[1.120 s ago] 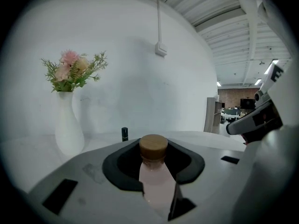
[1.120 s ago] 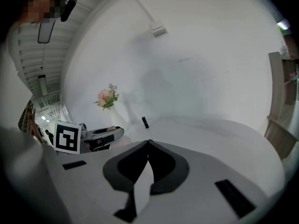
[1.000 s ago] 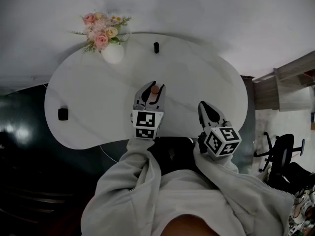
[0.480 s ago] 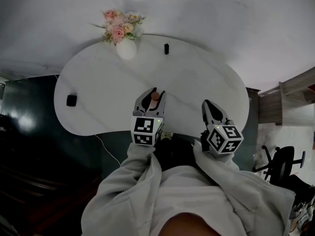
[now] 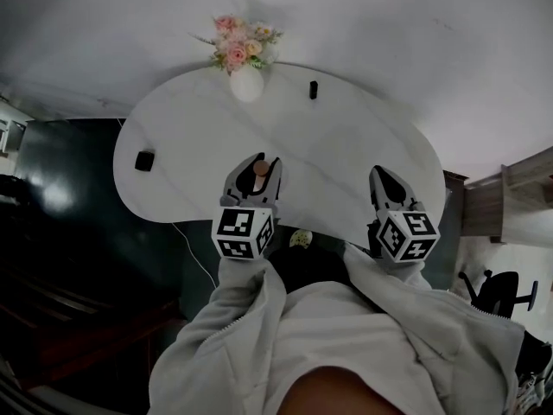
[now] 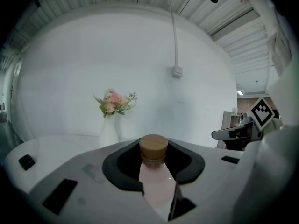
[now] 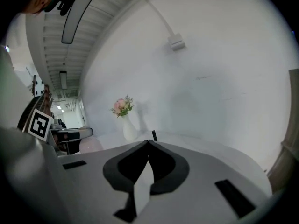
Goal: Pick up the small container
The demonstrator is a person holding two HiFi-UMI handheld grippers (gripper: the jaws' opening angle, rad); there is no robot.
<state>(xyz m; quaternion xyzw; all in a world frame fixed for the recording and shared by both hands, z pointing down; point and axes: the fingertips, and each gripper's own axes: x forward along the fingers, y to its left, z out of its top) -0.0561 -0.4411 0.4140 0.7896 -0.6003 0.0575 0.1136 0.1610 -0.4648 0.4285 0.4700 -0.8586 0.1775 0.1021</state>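
A small pale pink bottle with a wooden cap (image 6: 154, 171) stands upright between the jaws of my left gripper (image 6: 154, 148), which is shut on it. In the head view the bottle's cap (image 5: 260, 169) shows between the left gripper's fingers, held above the near edge of the white table (image 5: 207, 145). My right gripper (image 5: 388, 187) hovers to the right over the table's near edge. Its jaws meet at the tips with nothing between them (image 7: 148, 143). From the right gripper view the pink bottle (image 7: 91, 145) shows at the left.
A white vase of pink flowers (image 5: 245, 67) stands at the table's far edge, with a small dark upright object (image 5: 313, 90) to its right. A black block (image 5: 144, 160) lies near the table's left edge. A shelf unit (image 5: 510, 197) stands at the right.
My left gripper has risen and drifted left with the bottle in it. The right gripper has lifted a little. The head view has shifted, so the table appears farther right.
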